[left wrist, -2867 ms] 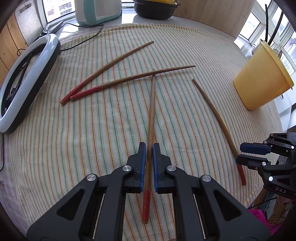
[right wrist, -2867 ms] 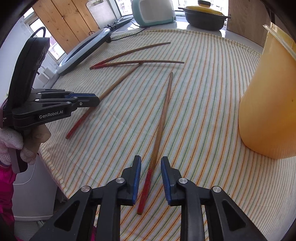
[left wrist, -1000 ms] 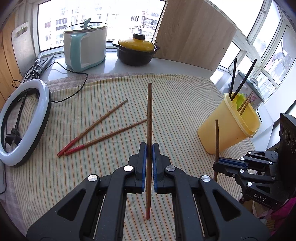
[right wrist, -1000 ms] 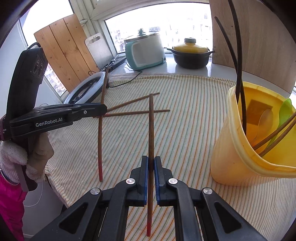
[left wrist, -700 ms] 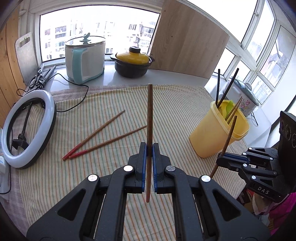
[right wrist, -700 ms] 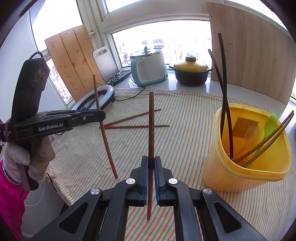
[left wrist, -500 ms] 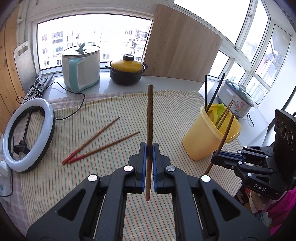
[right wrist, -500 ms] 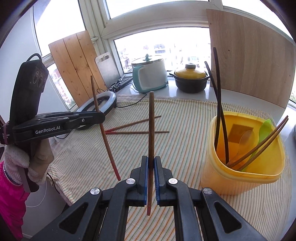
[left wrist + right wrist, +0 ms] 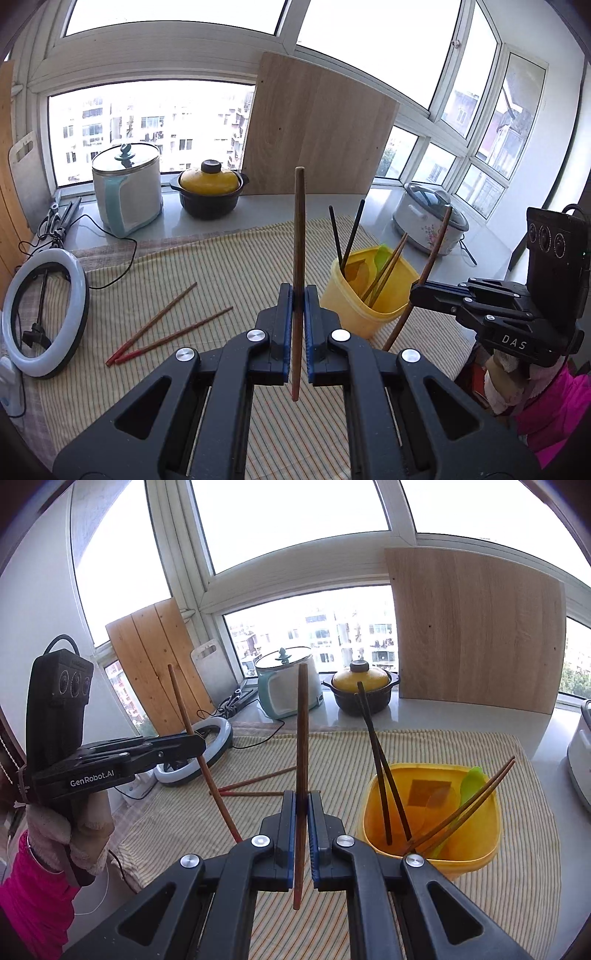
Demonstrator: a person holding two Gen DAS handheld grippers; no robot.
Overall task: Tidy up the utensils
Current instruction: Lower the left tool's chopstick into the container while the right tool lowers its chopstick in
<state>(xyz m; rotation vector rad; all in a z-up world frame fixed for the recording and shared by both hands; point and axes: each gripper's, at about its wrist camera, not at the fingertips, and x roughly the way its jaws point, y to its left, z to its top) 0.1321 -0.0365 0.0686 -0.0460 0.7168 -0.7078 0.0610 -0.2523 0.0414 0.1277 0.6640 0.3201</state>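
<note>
Left wrist view: the left gripper (image 9: 297,295) is pinched on a chopstick (image 9: 298,236) that stands upright between its blue pads, red end down. The landmark is the yellow cup (image 9: 364,308) on the striped cloth (image 9: 221,266); this stick is just left of it, held in the air. Two more loose chopsticks (image 9: 166,328) lie on the cloth well left of the cup. Right of the cup, the right gripper (image 9: 417,291) nips a second stick (image 9: 430,258), which leans over the cup's right side.

Right wrist view: the right gripper (image 9: 303,805) is clamped on its stick (image 9: 302,738), upright, just left of the cup (image 9: 476,834). The cup holds dark chopsticks, brown ones and a green utensil. Far left of the cup, a gloved hand (image 9: 70,827) carries the left gripper (image 9: 201,744), pinching its tilted stick (image 9: 195,746).
</note>
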